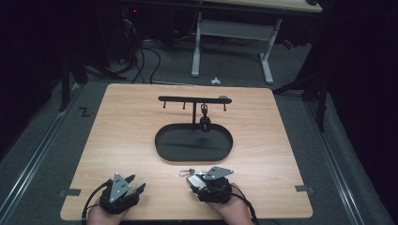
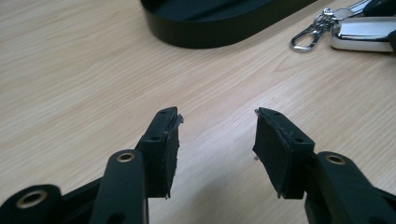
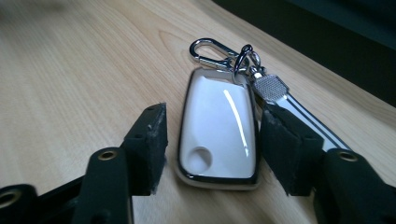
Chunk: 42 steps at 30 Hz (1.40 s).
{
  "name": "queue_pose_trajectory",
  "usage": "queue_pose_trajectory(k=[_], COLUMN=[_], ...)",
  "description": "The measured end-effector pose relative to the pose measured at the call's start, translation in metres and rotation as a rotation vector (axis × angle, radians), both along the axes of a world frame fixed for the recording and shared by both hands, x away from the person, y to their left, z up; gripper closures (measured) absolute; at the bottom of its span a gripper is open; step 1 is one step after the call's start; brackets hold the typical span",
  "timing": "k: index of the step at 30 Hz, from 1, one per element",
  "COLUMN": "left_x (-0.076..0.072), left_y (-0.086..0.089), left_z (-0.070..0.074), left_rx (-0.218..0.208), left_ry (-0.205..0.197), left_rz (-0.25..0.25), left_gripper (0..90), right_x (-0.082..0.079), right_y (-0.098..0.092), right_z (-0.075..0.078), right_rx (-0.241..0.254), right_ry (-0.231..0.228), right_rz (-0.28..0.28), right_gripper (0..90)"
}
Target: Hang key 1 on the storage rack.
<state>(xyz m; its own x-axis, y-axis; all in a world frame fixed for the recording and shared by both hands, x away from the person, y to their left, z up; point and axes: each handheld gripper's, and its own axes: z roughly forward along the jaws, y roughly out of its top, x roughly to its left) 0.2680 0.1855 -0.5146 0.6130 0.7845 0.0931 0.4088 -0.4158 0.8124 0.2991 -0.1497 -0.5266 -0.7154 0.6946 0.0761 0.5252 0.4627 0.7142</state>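
Observation:
A white key fob point(image 3: 217, 126) with a silver rim lies flat on the wooden table point(image 1: 131, 136). A silver carabiner point(image 3: 210, 51) and a flat metal key point(image 3: 303, 116) hang off its ring. My right gripper point(image 3: 215, 112) is open and straddles the fob, with a visible gap at the left pad. In the high view that gripper point(image 1: 196, 182) sits near the front edge, just below the black oval tray point(image 1: 162, 150). My left gripper point(image 1: 136, 182) rests at the front left, open, and in its own view the left gripper point(image 2: 218, 114) has bare wood between the pads.
A black rack point(image 1: 193, 99) with several hooks stands at the tray's far side, a small dark item point(image 1: 204, 112) hanging from one hook. Beyond the table are a white desk frame point(image 1: 196, 47) and floor cables. The fob point(image 2: 362, 35) lies to the right in the left gripper view.

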Motion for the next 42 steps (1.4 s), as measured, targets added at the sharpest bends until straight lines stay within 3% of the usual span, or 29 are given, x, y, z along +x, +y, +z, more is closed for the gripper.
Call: queue_pose_trajectory(k=[5, 9, 17, 23, 30, 42], left_x=[-0.006, -0.007, -0.001, 0.012, 0.027, 0.039], left_y=[0.008, 0.007, -0.001, -0.020, -0.048, -0.070], left_z=[0.001, 0.001, 0.003, 0.008, 0.010, 0.013], left_rx=[-0.007, 0.001, -0.003, -0.024, -0.026, -0.053], left_ry=[-0.006, -0.007, -0.014, -0.032, -0.044, -0.051], left_rz=[0.030, 0.025, -0.009, -0.069, -0.155, -0.213], left_gripper=[49.6, 49.7, 49.9, 50.0, 50.1, 50.4], right_x=[0.006, 0.008, 0.004, -0.004, -0.020, -0.042], right_y=[0.008, 0.007, -0.006, -0.039, -0.088, -0.155], right_z=[-0.001, 0.000, 0.001, 0.002, 0.003, 0.005], right_rx=[-0.018, -0.016, -0.025, -0.029, -0.036, -0.045], right_ry=[-0.008, 0.014, 0.004, 0.007, 0.011, 0.019], right_rz=[0.002, 0.003, -0.019, -0.102, -0.242, -0.449], right_gripper=[49.6, 50.2, 50.0, 50.0, 50.0, 49.8])
